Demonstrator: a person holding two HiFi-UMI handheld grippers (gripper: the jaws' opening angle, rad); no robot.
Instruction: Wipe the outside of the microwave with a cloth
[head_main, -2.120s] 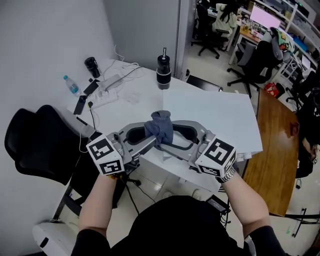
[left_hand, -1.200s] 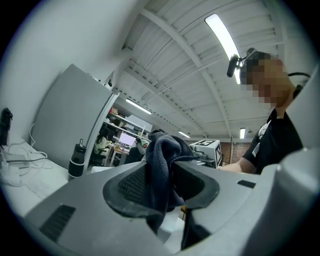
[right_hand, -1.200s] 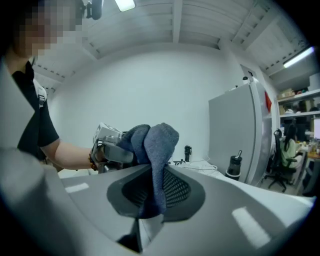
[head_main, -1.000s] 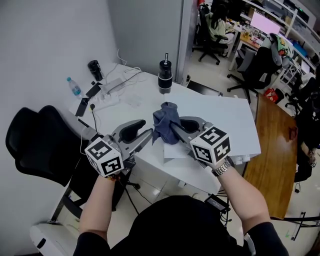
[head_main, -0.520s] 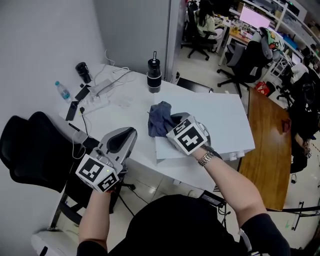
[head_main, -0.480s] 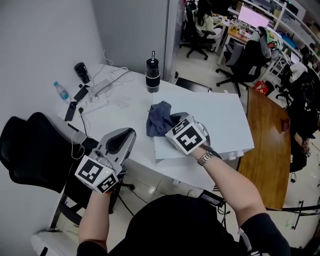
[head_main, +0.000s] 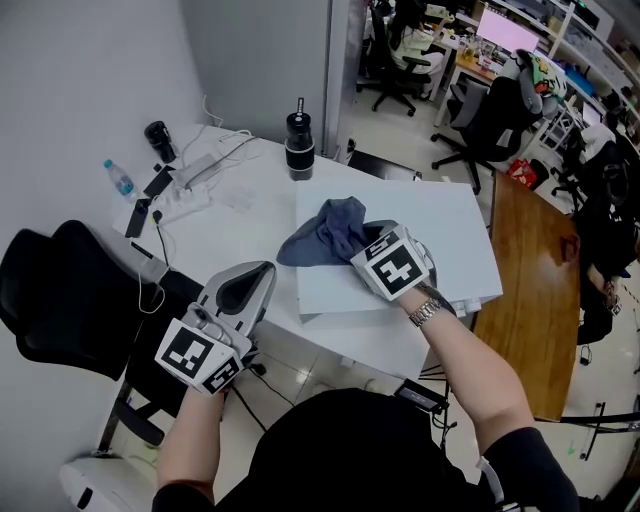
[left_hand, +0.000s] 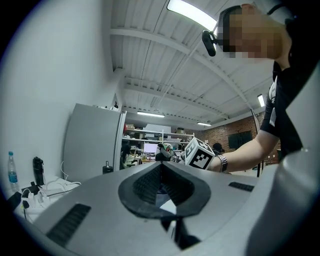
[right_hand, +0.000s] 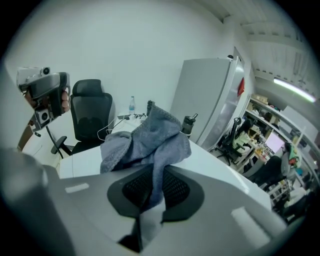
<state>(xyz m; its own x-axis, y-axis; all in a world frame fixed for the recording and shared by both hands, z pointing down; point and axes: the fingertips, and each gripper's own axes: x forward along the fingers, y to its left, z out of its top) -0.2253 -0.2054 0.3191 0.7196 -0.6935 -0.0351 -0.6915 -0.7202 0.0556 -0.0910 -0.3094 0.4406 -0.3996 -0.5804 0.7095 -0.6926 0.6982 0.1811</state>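
Grey cloth (head_main: 325, 235) clamped in our right gripper (head_main: 365, 243) drapes the microwave's (head_main: 430, 225) left edge; our left gripper (head_main: 262, 272) just closed, empty.

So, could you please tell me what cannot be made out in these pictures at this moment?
Microwave: the head view shows mainly its white top; door and controls are out of sight.
Surface under the cloth: covered in every view.
Right gripper: in the head view its marker cube and the cloth cover the jaws; its own view shows them shut on the cloth.
Water bottle: label too small to read.
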